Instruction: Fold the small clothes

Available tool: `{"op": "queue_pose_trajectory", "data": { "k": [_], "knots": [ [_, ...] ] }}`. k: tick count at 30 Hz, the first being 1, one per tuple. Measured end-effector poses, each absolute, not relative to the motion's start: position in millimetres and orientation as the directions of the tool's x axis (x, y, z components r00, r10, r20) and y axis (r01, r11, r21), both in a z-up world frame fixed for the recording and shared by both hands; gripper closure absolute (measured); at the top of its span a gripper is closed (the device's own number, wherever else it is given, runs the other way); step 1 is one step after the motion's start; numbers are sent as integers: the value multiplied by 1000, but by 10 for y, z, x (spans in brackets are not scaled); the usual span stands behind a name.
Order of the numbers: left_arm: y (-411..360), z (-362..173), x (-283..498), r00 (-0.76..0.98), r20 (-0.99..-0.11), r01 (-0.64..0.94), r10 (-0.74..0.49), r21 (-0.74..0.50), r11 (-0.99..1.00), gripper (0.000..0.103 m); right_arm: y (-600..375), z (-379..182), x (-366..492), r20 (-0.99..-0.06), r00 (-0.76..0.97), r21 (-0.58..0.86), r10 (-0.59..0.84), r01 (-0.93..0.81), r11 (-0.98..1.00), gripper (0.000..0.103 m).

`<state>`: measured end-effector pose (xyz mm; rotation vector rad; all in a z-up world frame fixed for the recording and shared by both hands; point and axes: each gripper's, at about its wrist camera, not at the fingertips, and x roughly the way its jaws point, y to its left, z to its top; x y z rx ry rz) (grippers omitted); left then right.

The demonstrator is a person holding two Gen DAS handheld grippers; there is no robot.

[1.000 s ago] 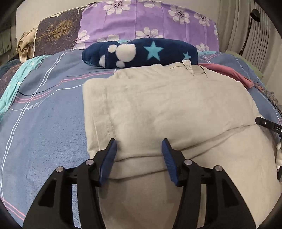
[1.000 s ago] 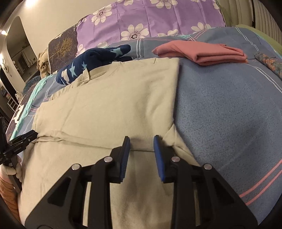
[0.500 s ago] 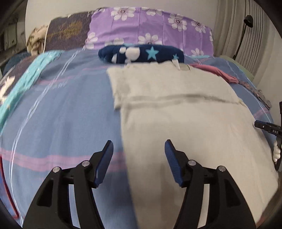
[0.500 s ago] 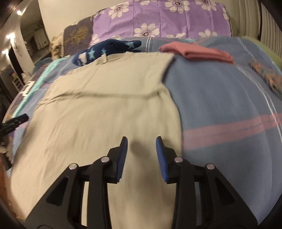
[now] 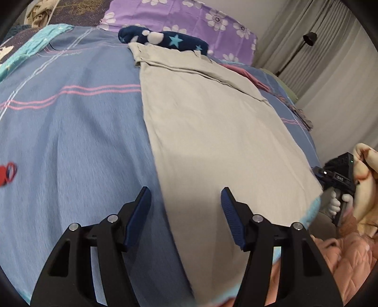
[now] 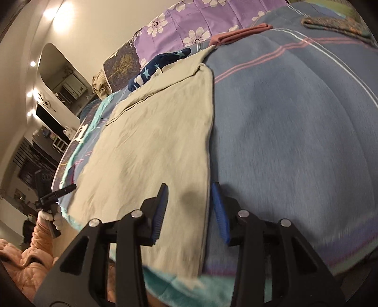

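- The left gripper (image 5: 185, 212) hangs over the near end of the bed with its blue pads spread wide and nothing pinched; the left edge of the beige garment (image 5: 212, 132) runs up between the pads from below.
- The right gripper (image 6: 190, 207) stands at a middling gap, its pads clear of the cloth; the garment's right edge passes just inside its right pad, and nothing is gripped.
- The beige garment (image 6: 156, 151) lies flat along the blue striped bedsheet (image 5: 70, 141), a long narrow panel reaching from the near edge of the bed at 6 o'clock up toward 12 o'clock, with a folded layer and seam showing at its far end.
- At the far end, touching the garment's top, sits a rolled navy fleece with stars (image 5: 165, 40).
- Beyond it, at 12 o'clock, is a purple flowered pillow (image 5: 184, 21).
- A folded pink garment (image 6: 241, 34) lies near the far corner of the beige one, at about 1 o'clock in the right wrist view.
- A small red ring-shaped item (image 5: 7, 173) rests on the sheet at 9 o'clock in the left wrist view, well apart from the cloth.
- In each view the other handset shows at the frame edge, held in a white-gloved hand (image 6: 50, 217) beside a peach quilted sleeve (image 6: 30, 257).
- Grey curtains (image 5: 330, 59) hang at 2 o'clock.
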<state>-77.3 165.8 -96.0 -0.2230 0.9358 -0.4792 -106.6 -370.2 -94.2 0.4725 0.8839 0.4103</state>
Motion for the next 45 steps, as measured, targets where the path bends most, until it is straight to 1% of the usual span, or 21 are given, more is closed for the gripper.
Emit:
{"op": "queue_pose_trajectory", "data": {
  "k": [1,4,5,10,14,16,18,19,20,21,22,23,25,26,28,31,34,38,39,41,45],
  "knots": [
    [1633,-960,-826,485,-717,314,-500,-391,865,41,-3703,-947,-1116,-627,561,564,541,-153,812,64],
    [1488,-990,-837,470,-734,364,-491,-345,865,41,-3661,-970,-1054,-605,540,603,584,-168,780,56],
    [1462,-994,-776,470,-729,369,-498,-350,861,41,-3640,-979,-990,-596,532,623,601,-166,764,56],
    [1532,-1015,-785,448,-696,361,-561,-434,826,41,-3582,-950,-982,-606,511,624,610,-171,763,56],
    [1570,-1053,-790,435,-650,356,-622,-511,783,41,-3603,-997,-944,-585,511,655,630,-161,739,56],
    [1508,-1054,-730,430,-643,365,-634,-519,773,41,-3551,-1006,-836,-580,503,669,641,-154,727,57],
    [1417,-1035,-687,428,-660,375,-618,-493,785,41,-3483,-984,-799,-603,496,649,625,-152,746,57],
    [1387,-1019,-695,433,-674,373,-599,-471,799,49,-3476,-970,-815,-613,499,637,612,-146,757,61],
    [1368,-1005,-709,443,-691,364,-571,-444,819,63,-3480,-962,-858,-621,501,631,602,-136,764,74],
    [1362,-991,-748,459,-706,352,-540,-413,840,72,-3514,-979,-897,-620,500,646,605,-113,755,79],
    [1376,-988,-790,471,-711,339,-522,-401,851,88,-3554,-1009,-920,-605,501,671,618,-97,735,90],
    [1392,-993,-825,482,-712,320,-510,-399,859,97,-3603,-1035,-944,-579,512,703,635,-83,707,99],
    [1417,-993,-857,504,-697,295,-510,-417,860,100,-3674,-1044,-939,-514,543,758,664,-73,648,101],
    [1426,-963,-849,512,-681,295,-524,-433,851,101,-3688,-1017,-914,-486,557,776,673,-79,626,101],
    [1449,-782,-838,548,-604,330,-579,-480,813,101,-3688,-847,-870,-421,591,793,688,-127,595,101],
    [1476,-331,-880,627,-443,415,-640,-505,757,101,-3637,-415,-881,-309,636,777,707,-259,573,101],
    [1422,96,-1007,687,-340,477,-642,-455,752,101,-3630,67,-999,-209,683,730,700,-368,576,101],
    [1490,462,-1390,728,-217,530,-651,-425,734,101,-3728,498,-1411,-76,712,676,698,-478,562,101],
    [1516,525,-1498,739,-197,534,-645,-413,738,101,-3748,582,-1543,-65,728,650,683,-488,583,101],
    [1566,597,-1693,759,-174,529,-627,-397,750,101,-3739,720,-1806,-100,783,557,614,-467,686,101],
    [1565,456,-1636,762,-230,479,-605,-427,767,101,-3700,574,-1732,-215,802,550,558,-372,748,99]
  ]
}}
